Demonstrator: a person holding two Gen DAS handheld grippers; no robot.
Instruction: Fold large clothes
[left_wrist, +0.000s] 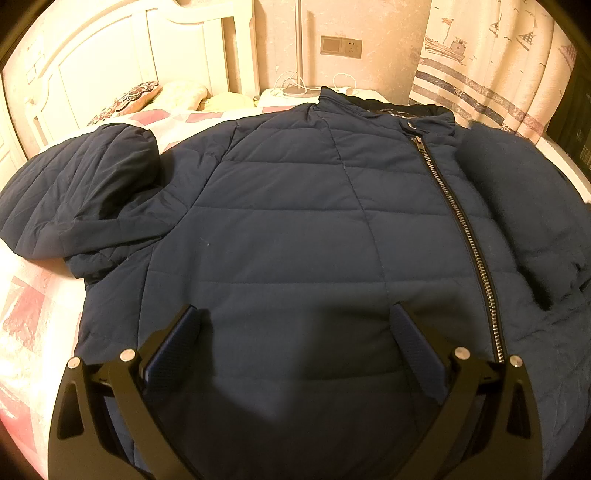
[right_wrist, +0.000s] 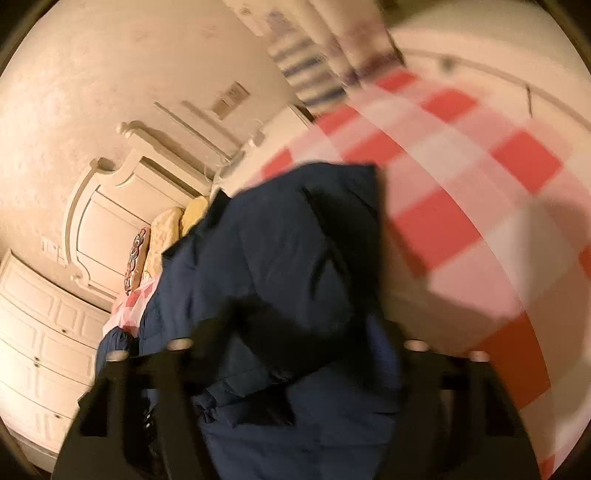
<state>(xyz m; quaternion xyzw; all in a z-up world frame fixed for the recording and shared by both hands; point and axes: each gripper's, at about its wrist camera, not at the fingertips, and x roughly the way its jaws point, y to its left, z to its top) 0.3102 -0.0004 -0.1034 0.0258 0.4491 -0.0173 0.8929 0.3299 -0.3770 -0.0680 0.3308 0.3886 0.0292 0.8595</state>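
Observation:
A navy quilted jacket (left_wrist: 295, 221) lies front-up on the bed, zipper (left_wrist: 465, 236) closed and collar at the far side. Its left sleeve (left_wrist: 81, 199) is bunched at the left; its right sleeve (left_wrist: 524, 206) lies folded over the body. My left gripper (left_wrist: 295, 317) is open and empty, hovering just above the jacket's lower front. The right wrist view is blurred. My right gripper (right_wrist: 303, 325) stands with its jaws apart over the navy sleeve fabric (right_wrist: 288, 258); whether it holds the fabric is unclear.
The bed has a pink-and-white checked cover (right_wrist: 461, 192). Pillows (left_wrist: 147, 96) and a white headboard (left_wrist: 122, 51) are at the far left. A nightstand (left_wrist: 288, 98) with cables and a patterned curtain (left_wrist: 491, 62) stand behind the jacket. White drawers (right_wrist: 40, 332) are beside the bed.

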